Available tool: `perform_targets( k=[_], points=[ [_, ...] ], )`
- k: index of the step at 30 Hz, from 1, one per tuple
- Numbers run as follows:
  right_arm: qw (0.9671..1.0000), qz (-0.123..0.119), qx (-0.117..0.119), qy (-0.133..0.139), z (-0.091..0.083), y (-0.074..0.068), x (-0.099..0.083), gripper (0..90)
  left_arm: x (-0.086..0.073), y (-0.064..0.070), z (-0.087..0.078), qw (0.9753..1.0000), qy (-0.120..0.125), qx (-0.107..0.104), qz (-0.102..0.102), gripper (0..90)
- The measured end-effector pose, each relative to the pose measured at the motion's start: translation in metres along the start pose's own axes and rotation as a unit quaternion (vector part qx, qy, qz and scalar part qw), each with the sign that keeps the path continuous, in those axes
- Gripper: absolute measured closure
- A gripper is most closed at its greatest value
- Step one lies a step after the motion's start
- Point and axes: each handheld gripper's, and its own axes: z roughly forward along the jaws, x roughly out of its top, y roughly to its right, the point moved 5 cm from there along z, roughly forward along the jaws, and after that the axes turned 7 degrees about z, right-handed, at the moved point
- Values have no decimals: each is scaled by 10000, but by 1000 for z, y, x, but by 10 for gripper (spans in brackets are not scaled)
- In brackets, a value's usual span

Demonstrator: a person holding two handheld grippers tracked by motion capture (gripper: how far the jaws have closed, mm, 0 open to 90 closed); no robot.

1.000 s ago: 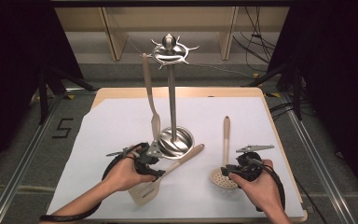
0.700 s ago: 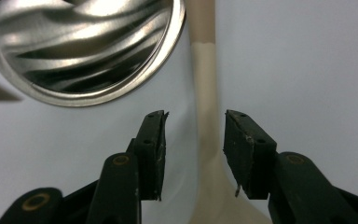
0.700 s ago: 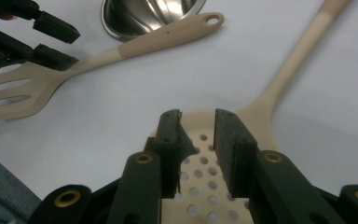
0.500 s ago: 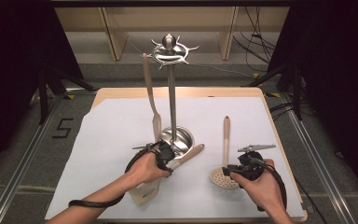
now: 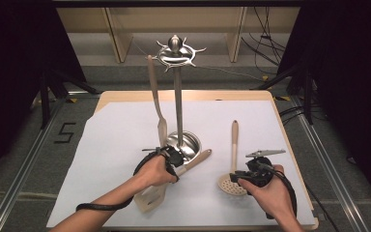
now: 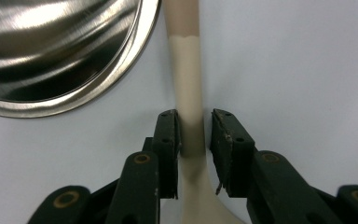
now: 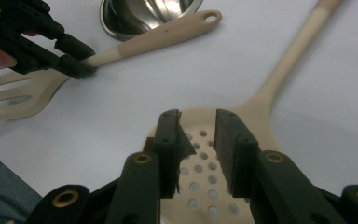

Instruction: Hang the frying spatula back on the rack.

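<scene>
Left gripper view: jaws pinch the spatula (image 6: 189, 98) handle.

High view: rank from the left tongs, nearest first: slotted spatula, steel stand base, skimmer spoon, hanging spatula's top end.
1. Beige slotted spatula: the left tongs straddle its neck.
2. Round shiny steel stand base: just beyond the tongs, toward the far edge.
3. Beige perforated skimmer spoon: to the right, by the right tongs.
4. Top end of the beige spatula hanging on the stand: high up, farthest.

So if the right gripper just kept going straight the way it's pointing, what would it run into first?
Most likely the skimmer: its perforated head lies right beneath and ahead of the right gripper, whose jaws stand slightly apart. How far above it they hang is unclear.
</scene>
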Motion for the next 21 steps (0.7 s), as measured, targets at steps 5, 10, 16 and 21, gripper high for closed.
perform_targets(
  k=[5,10,16,21],
  points=[
    [10000,74,13,-32,1,-1,-1,706,2,0,2,10000,-58,36,-17,757],
    [9999,49,138,-63,0,-2,-2,703,0,0,0,9999,1,-27,-141,782],
    [9998,60,147,-71,0,-1,-3,701,-4,0,-1,9997,246,-8,-5,787],
    [9998,137,86,-86,-3,-1,-2,701,-8,1,0,9967,744,-126,-298,787]
  ],
)
